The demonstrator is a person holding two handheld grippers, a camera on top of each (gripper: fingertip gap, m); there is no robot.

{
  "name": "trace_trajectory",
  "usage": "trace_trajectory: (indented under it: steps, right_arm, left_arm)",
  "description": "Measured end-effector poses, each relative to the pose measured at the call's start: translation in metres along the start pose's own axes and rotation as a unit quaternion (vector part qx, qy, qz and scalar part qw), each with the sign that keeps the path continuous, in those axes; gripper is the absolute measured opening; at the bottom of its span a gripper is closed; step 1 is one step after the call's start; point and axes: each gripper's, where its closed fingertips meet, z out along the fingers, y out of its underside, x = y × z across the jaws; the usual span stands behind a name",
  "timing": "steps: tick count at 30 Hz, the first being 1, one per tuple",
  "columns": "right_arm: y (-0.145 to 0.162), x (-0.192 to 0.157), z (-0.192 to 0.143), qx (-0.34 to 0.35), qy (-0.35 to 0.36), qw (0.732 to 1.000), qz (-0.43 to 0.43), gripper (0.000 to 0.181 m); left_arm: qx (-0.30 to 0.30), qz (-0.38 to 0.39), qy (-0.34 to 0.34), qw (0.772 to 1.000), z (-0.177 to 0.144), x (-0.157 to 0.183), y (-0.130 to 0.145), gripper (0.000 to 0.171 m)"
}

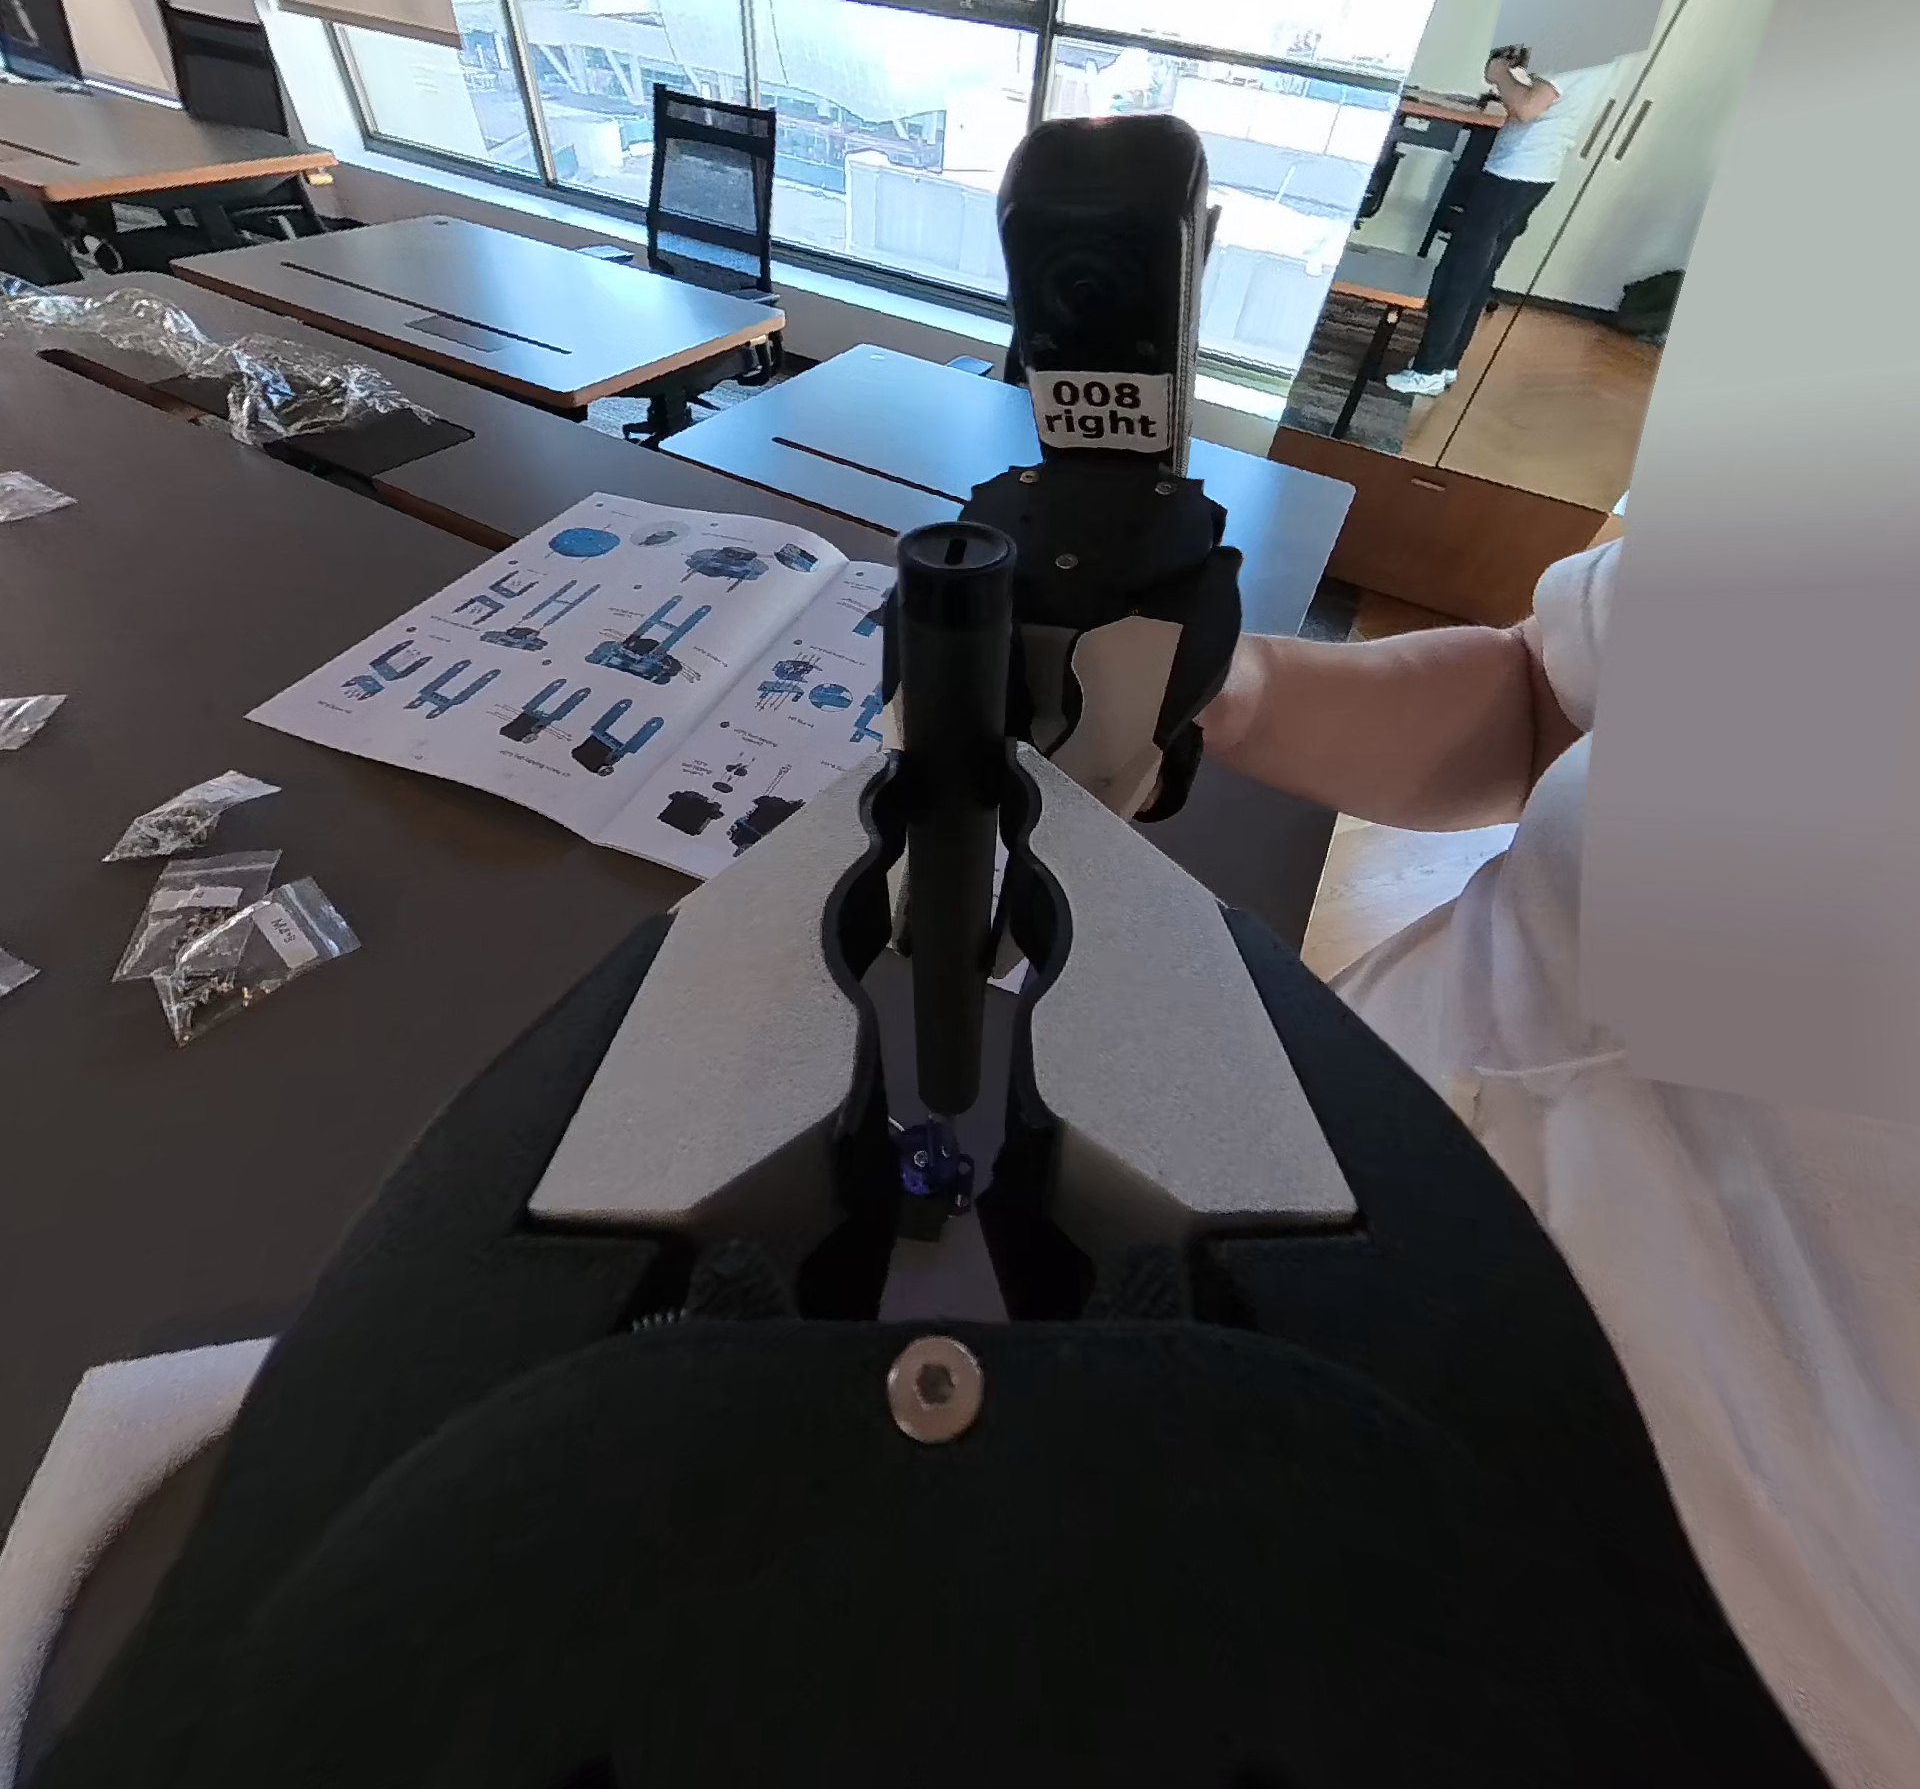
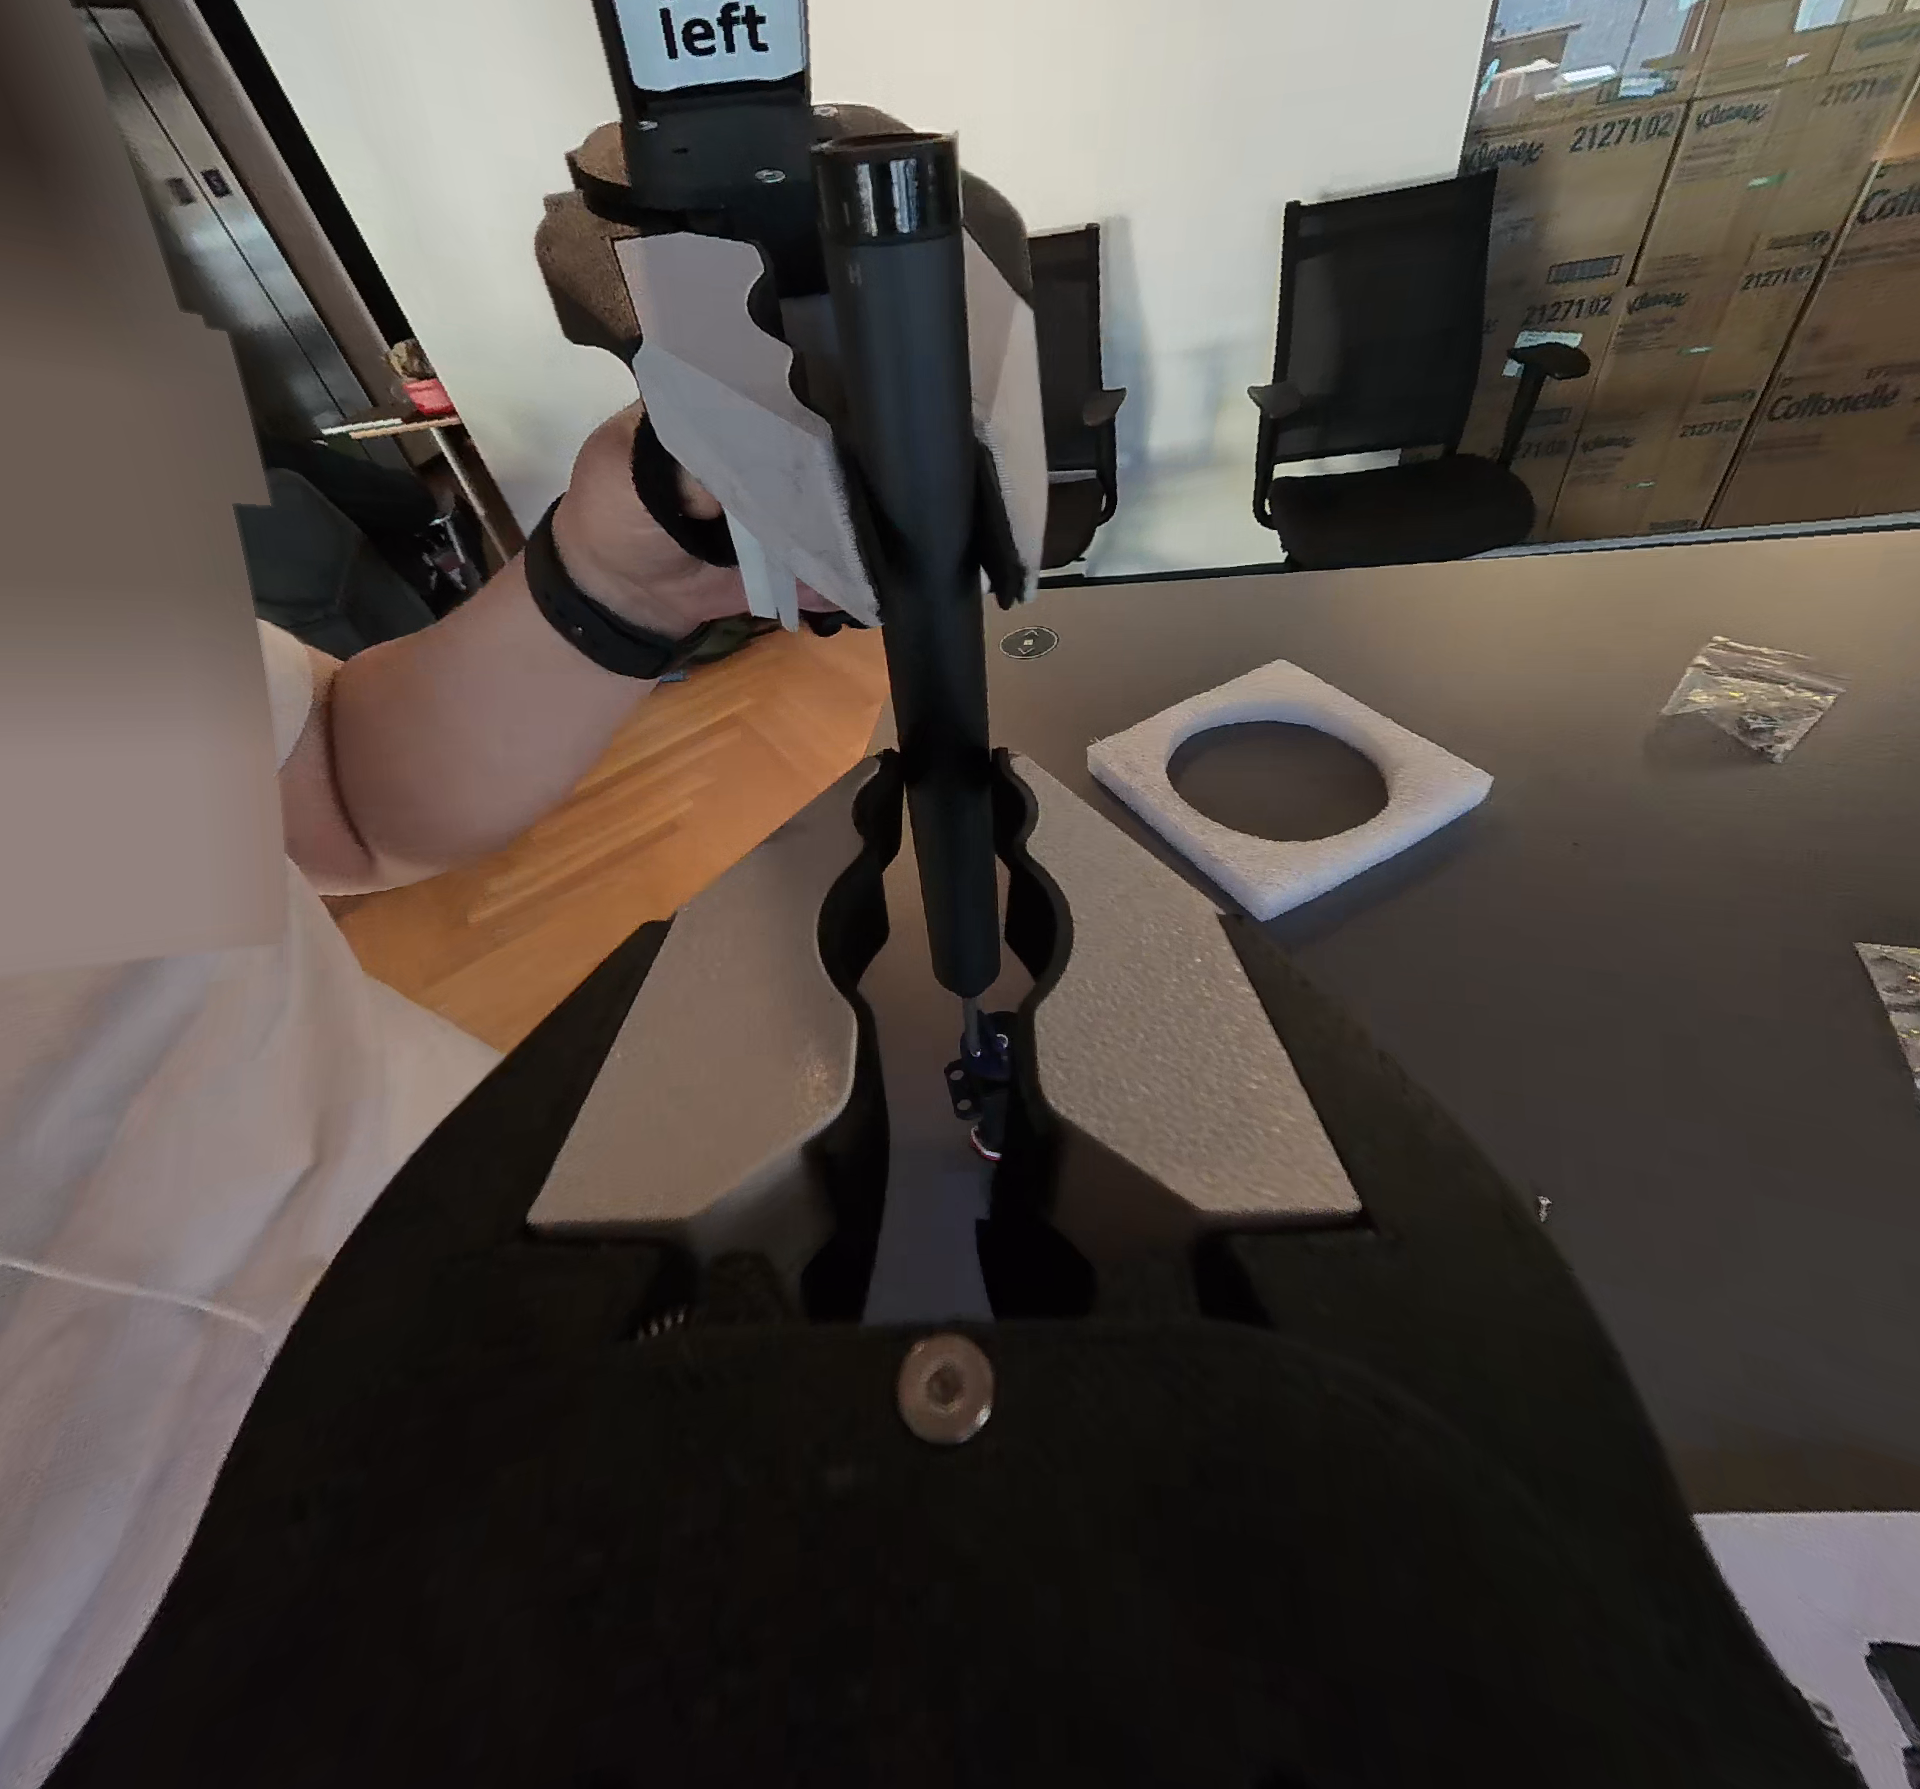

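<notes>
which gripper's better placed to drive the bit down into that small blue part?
Left. The left gripper has its jaws closed on the black driver, upright, bit tip on the small blue part. The right gripper only flanks the lower shaft and part; whether it grips anything is unclear.

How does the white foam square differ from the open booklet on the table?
The foam square is thick, plain white, with a round hole; the booklet is thin, printed with blue and black diagrams, lying open. Both lie flat on the dark table.
</notes>
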Motion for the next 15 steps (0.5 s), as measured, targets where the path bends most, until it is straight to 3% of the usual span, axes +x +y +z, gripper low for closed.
trace_trajectory:
  steps: [8, 15]
  right_arm:
    - [-0.0001, -0.0021, -0.0014, 0.012, 0.046, 0.999, -0.025, 0.016]
    - [0.0005, 0.0013, -0.0041, 0.020, 0.066, 0.998, -0.016, 0.015]
  left_arm:
    - [-0.014, 0.039, 0.082, 0.996, 0.0013, 0.0075, 0.0007, 0.015]
    - [-0.022, 0.051, 0.111, 0.992, 0.0058, 0.0070, 0.0005, 0.015]
